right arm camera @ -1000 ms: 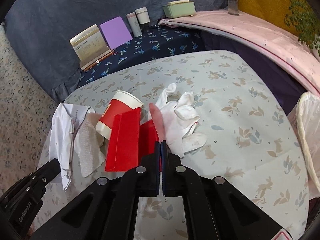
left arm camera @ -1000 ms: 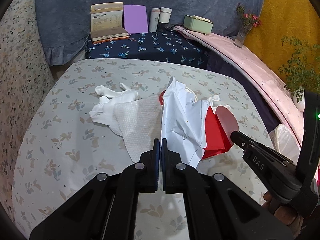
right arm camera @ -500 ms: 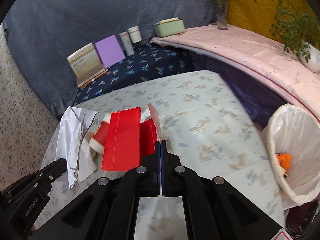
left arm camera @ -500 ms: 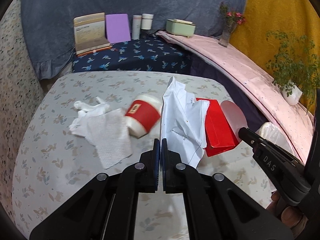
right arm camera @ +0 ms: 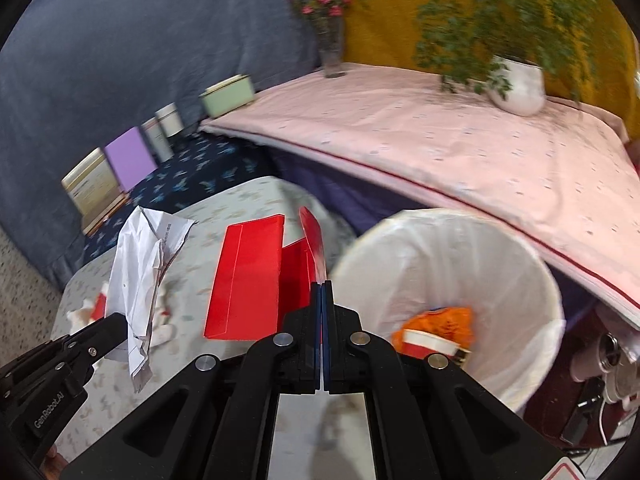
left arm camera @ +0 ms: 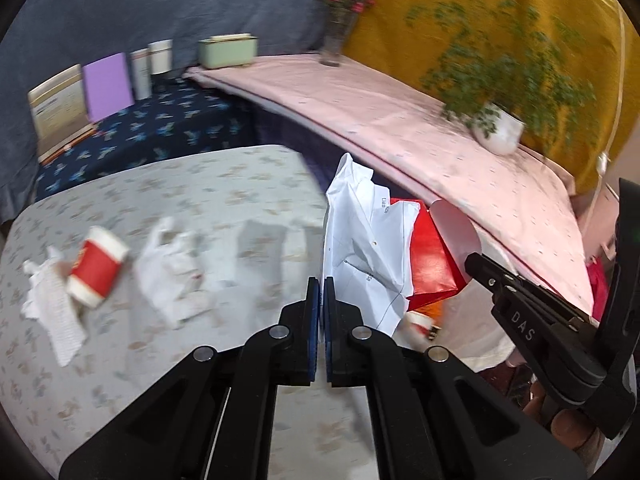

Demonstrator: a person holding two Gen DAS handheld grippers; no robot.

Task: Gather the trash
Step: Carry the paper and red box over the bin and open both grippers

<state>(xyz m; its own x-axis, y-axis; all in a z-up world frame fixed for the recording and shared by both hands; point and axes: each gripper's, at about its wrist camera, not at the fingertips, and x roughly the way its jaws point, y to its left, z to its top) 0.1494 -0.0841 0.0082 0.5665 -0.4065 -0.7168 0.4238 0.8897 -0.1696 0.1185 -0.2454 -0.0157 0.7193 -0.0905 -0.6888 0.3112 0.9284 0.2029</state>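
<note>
The left gripper [left arm camera: 320, 284] has its jaws pinched together on the lower edge of a crumpled white paper sheet [left arm camera: 360, 240], and the sheet hangs up and out in front of the fingers, off the table. Right alongside it, the right gripper [right arm camera: 322, 288] is clamped on a red envelope [right arm camera: 248, 276], its open flap [right arm camera: 314, 232] standing up just above the fingertips. From the left wrist the two pieces overlap, the paper in front and the envelope's red edge showing at its right. Just right of the right gripper sits the bin with a white liner [right arm camera: 516, 280], mouth open, with an orange wrapper [right arm camera: 448, 320] and a red-and-white cup [right arm camera: 428, 342] lying inside. Back on the floral tablecloth [left arm camera: 200, 184], well left of the grippers, more trash waits: a red paper cup [left arm camera: 96, 268] on its side, touching a white textured napkin [left arm camera: 60, 316], and a blurred white crumpled bag or tissue [left arm camera: 172, 276] next to them. Along the pink-covered ledge [right arm camera: 440, 140] stand a potted plant [right arm camera: 516, 84] and a flower vase [right arm camera: 330, 48].
</note>
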